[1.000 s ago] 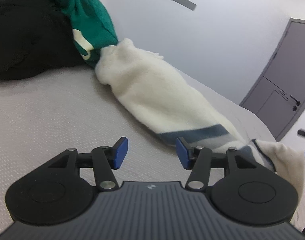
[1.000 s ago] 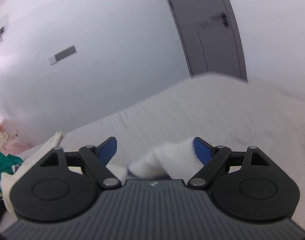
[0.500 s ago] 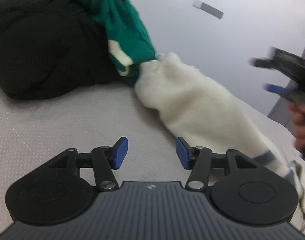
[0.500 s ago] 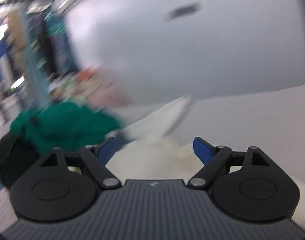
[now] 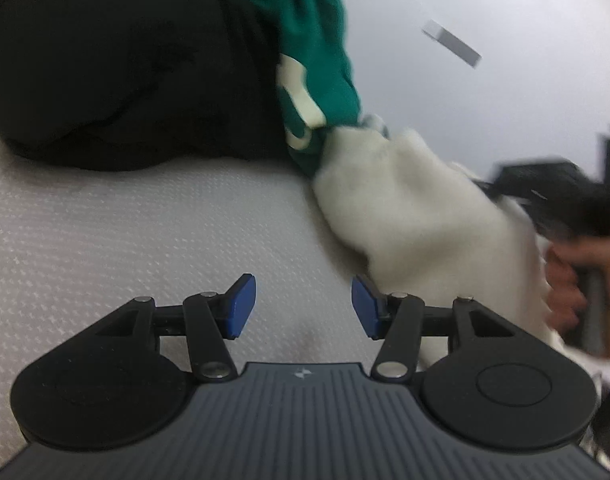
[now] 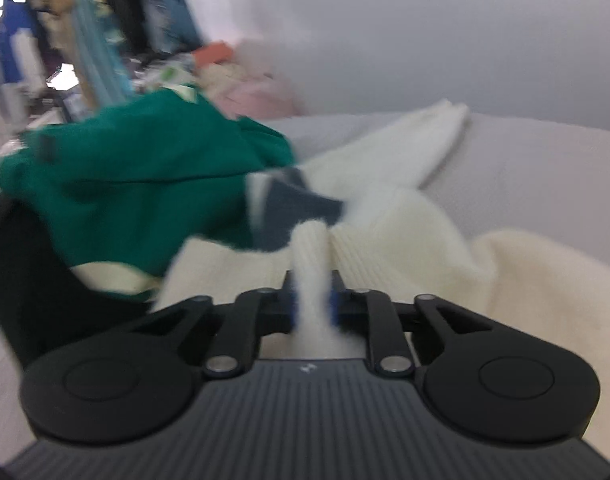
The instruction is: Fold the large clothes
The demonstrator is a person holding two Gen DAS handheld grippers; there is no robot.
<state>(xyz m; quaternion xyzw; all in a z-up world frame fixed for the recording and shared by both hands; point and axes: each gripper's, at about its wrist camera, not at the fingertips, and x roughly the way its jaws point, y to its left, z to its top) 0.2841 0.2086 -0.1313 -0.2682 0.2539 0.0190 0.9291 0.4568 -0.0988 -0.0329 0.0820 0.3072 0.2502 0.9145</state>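
From the left wrist camera we see our left tool hovering over the bed, its blue pads apart with only the quilted cover between them. A cream sweater lies ahead and to the right on the bed, its far end touching a green garment that rests against a black heap of clothing. At the right edge a hand grips the blurred right tool over the sweater.

From the right wrist camera, our right tool is closing, its pads pressed on a ribbed fold of the cream sweater, which spreads across the bed with one sleeve stretching away. The green garment lies to the left.
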